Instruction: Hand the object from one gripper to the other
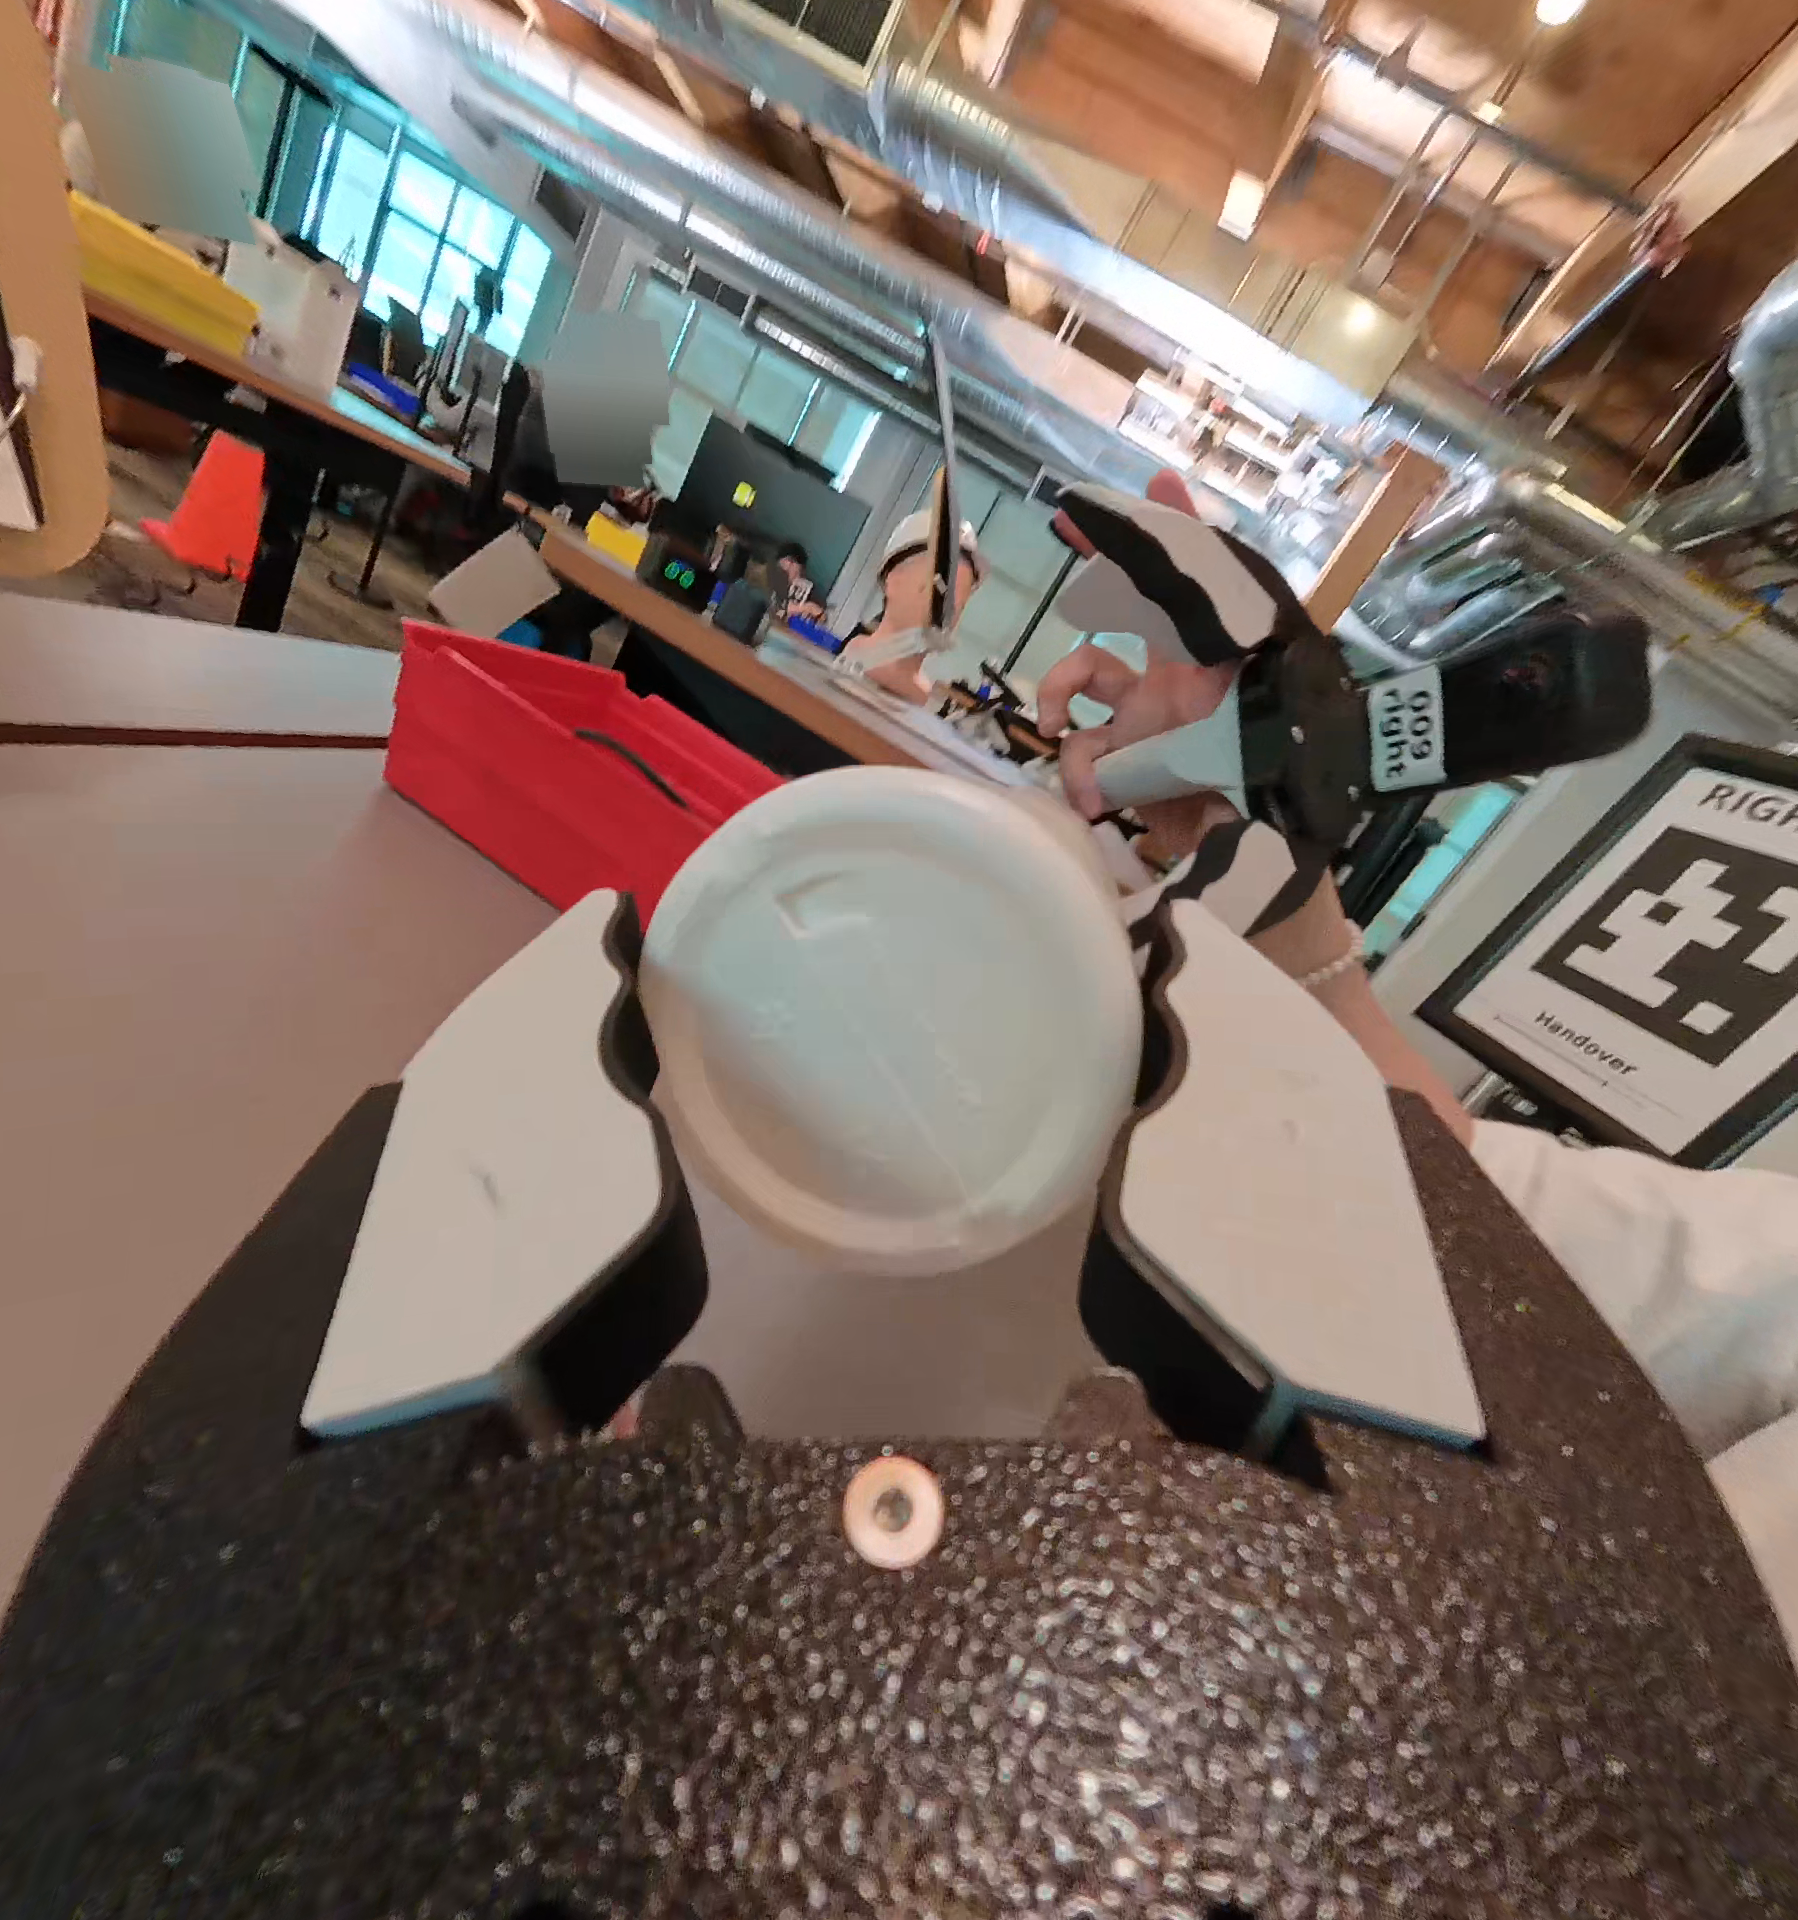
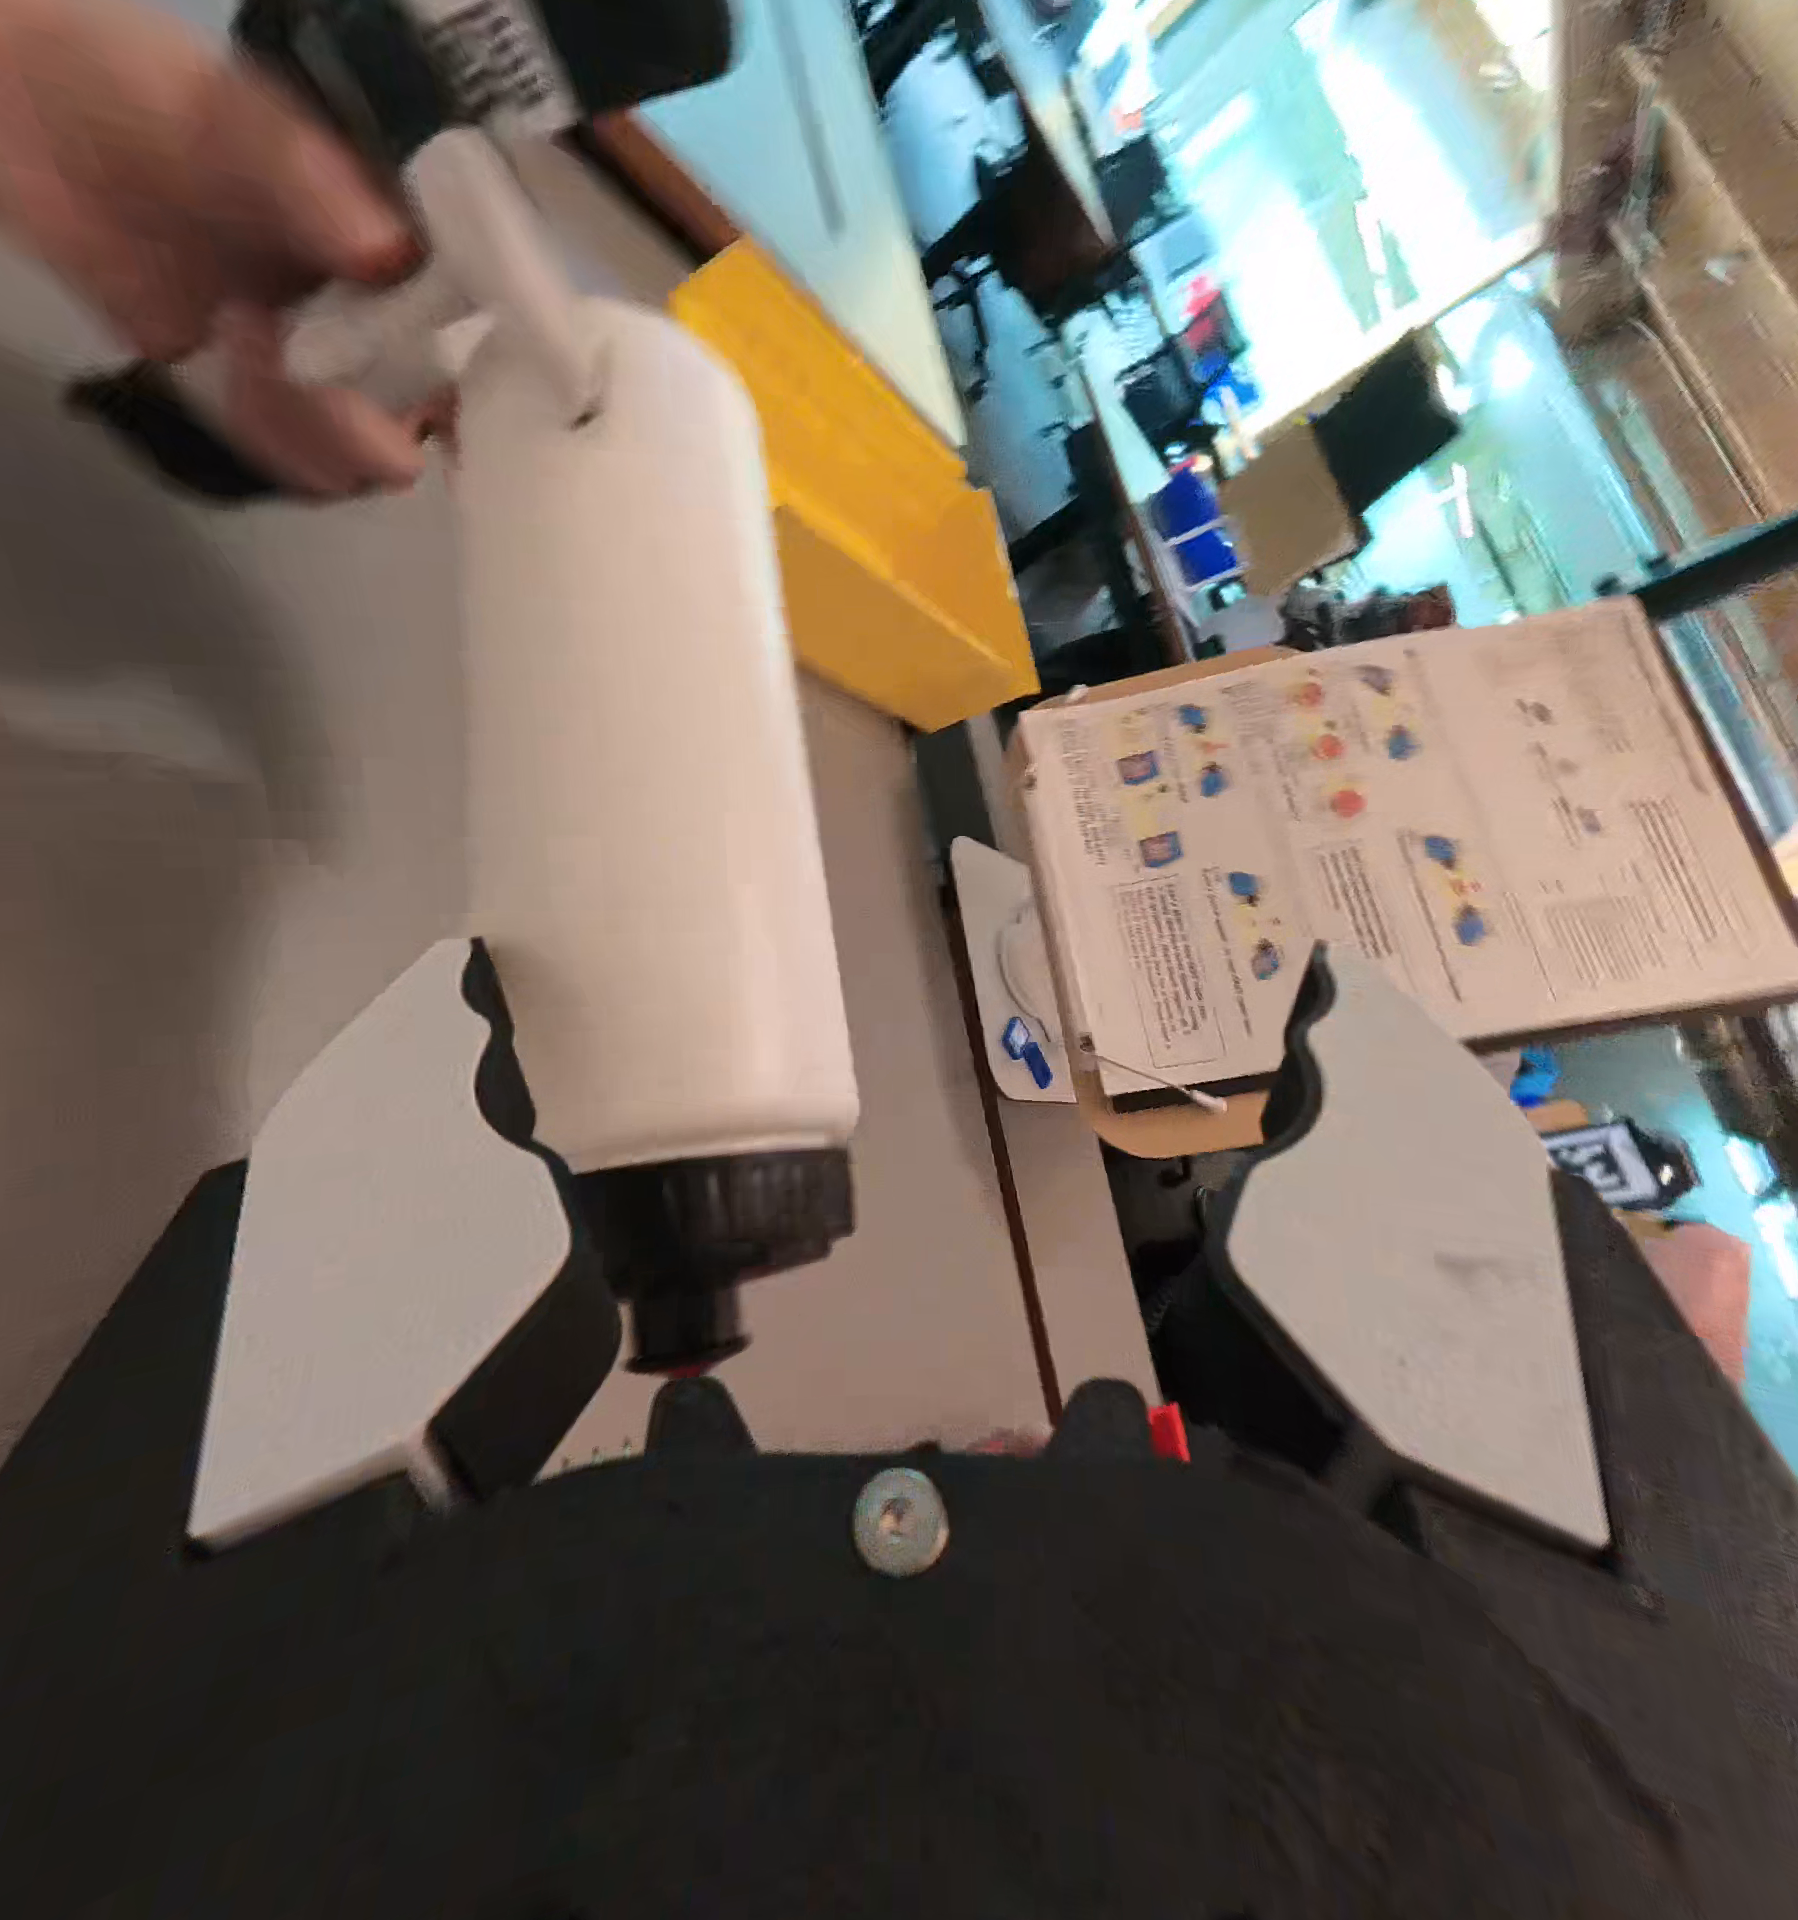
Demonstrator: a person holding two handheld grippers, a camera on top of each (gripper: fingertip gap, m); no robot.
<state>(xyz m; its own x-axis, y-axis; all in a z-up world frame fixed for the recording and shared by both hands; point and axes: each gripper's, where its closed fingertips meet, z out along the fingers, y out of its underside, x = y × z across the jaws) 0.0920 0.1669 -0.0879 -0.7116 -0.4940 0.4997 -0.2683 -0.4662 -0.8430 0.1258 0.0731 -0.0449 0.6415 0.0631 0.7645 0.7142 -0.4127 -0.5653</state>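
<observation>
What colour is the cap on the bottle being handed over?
Black, on a white bottle; the cap shows best in the right wrist view.

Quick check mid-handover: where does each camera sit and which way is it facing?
Left wrist view: on the left tool, looking along the bottle clamped at its base, toward the right tool; hand shows.
Right wrist view: on the open right tool, facing the bottle's capped end; other hand shows.
Shared: bottle.
</observation>
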